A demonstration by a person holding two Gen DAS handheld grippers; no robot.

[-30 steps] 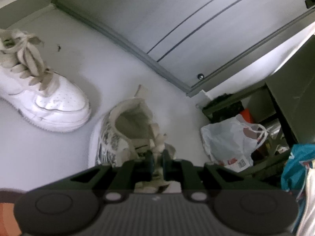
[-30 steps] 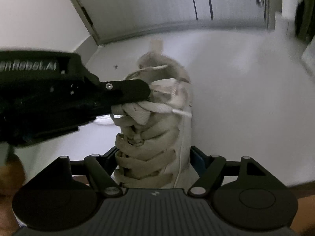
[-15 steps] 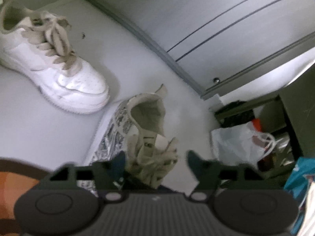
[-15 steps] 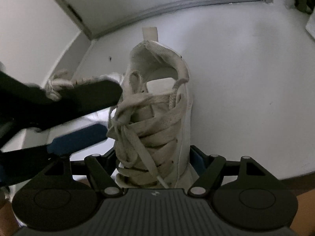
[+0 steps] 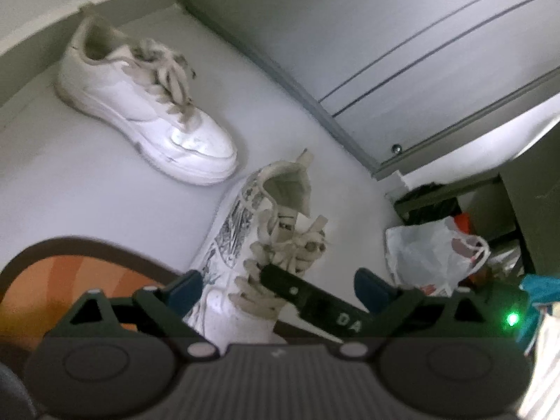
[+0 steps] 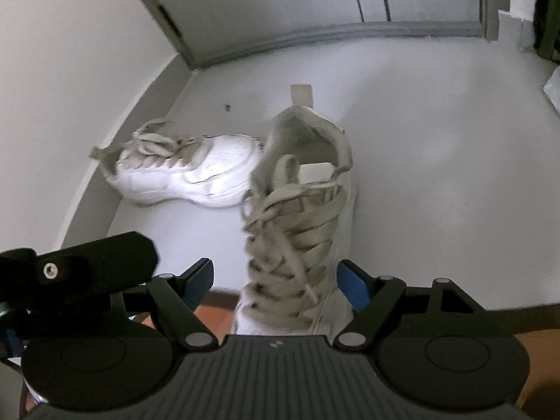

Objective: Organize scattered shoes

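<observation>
The patterned sneaker (image 5: 241,262) (beige laces, worn) stands between the left tongs (image 5: 280,285), which are opening; right tongs (image 6: 276,280) released, straddling it too.

Pale grey floor (image 6: 437,161) meets a grey door (image 5: 367,35) and white wall (image 6: 63,70).

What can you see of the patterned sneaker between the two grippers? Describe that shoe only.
The patterned sneaker is a pale, worn lace-up with grey sketch-like print along its side, thick beige laces loosely tangled, a padded collar, a heel pull tab and a tongue label. It stands upright on the light floor, heel toward the door, toe toward the cameras and over an orange-brown edge. It sits between the jaws of the right gripper, whose blue pad lies against one side; whether it is gripped is unclear. Its heel nears the plain white sneaker.
</observation>
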